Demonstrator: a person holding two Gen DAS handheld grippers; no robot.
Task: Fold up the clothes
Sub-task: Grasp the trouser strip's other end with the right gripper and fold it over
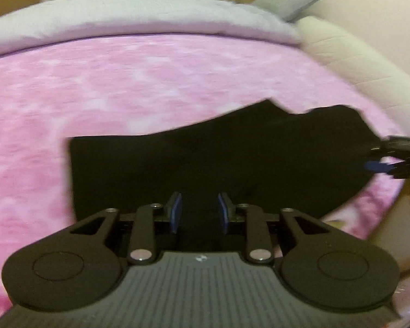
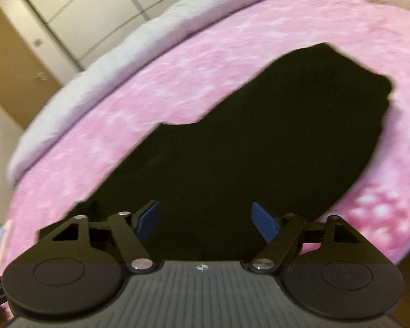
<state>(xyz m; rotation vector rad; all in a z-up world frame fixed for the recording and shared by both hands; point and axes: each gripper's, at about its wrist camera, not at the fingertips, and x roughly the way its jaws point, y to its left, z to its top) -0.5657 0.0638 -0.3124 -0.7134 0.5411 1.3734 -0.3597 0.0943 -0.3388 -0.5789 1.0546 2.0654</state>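
A black garment lies flat on the pink blanket of a bed; it also fills the middle of the right wrist view. My left gripper is open just above the garment's near edge, with nothing between its blue pads. My right gripper is open wide over the garment's near end and holds nothing. The right gripper also shows in the left wrist view at the garment's right edge.
A light grey duvet lies folded along the far side of the bed. A grey pillow and a cream headboard are at the far right. Wardrobe doors and a brown door stand behind.
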